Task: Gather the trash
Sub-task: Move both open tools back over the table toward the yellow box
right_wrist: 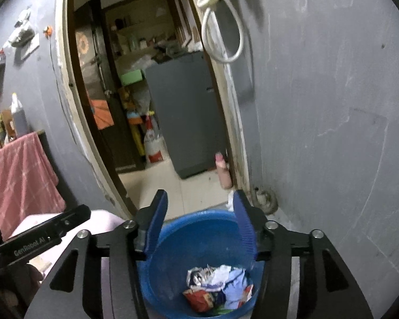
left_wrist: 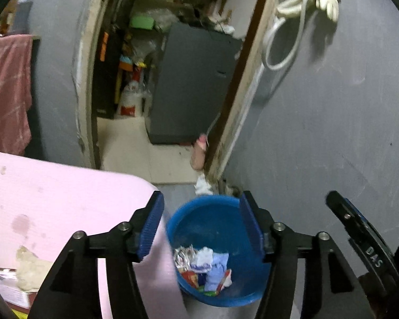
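Both your left gripper and right gripper hang open with nothing between the pads. The crumpled wrappers sit in the blue bin, at 6 o'clock just below the fingertips.

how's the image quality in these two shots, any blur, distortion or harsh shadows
Left wrist view: heavy fisheye bends the doorway; the blue bin and room beyond look soft with motion blur; the hanging white cord casts a hard shadow on the grey wall. Right wrist view: same curved distortion, somewhat sharper, dark vignette at the corners.
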Demonstrator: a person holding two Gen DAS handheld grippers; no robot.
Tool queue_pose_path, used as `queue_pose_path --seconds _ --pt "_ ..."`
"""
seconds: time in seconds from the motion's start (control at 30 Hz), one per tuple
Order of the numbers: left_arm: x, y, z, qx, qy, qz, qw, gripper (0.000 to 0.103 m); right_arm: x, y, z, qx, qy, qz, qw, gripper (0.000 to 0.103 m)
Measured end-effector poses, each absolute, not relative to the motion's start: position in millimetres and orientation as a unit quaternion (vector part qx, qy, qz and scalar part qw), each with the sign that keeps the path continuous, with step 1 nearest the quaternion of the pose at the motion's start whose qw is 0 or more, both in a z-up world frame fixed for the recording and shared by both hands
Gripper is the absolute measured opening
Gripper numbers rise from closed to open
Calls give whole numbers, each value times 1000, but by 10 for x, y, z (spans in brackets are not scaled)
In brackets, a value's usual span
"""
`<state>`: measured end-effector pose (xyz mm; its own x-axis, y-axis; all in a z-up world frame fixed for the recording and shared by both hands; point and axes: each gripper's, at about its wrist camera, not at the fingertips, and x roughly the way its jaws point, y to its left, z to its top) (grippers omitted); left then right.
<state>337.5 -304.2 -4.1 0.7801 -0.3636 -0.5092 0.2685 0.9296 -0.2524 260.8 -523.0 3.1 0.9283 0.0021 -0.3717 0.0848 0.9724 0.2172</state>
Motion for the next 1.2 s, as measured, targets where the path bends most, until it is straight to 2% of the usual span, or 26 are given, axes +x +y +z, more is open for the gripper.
queue_pose_path --seconds 0.1,0.2,0.57,0.67,1.2 --pt "3294 -2895 118 -87 265 -159 947 65 2511 -5156 150 116 169 -19 979 55" --pt "3190 -2718 266 -87 241 -149 955 78 2391 -5050 251 117 148 -17 982 70" --pt "2728 -2054 554 -71 181 -116 974 80 2062 -4538 537 108 94 8 990 99" --pt "2609 -1883 597 -77 172 -106 976 96 1975 -4420 588 114 81 17 990 103" --pt "2117 -892 579 -88 160 -47 982 96 1871 -3595 600 92 82 92 988 103"
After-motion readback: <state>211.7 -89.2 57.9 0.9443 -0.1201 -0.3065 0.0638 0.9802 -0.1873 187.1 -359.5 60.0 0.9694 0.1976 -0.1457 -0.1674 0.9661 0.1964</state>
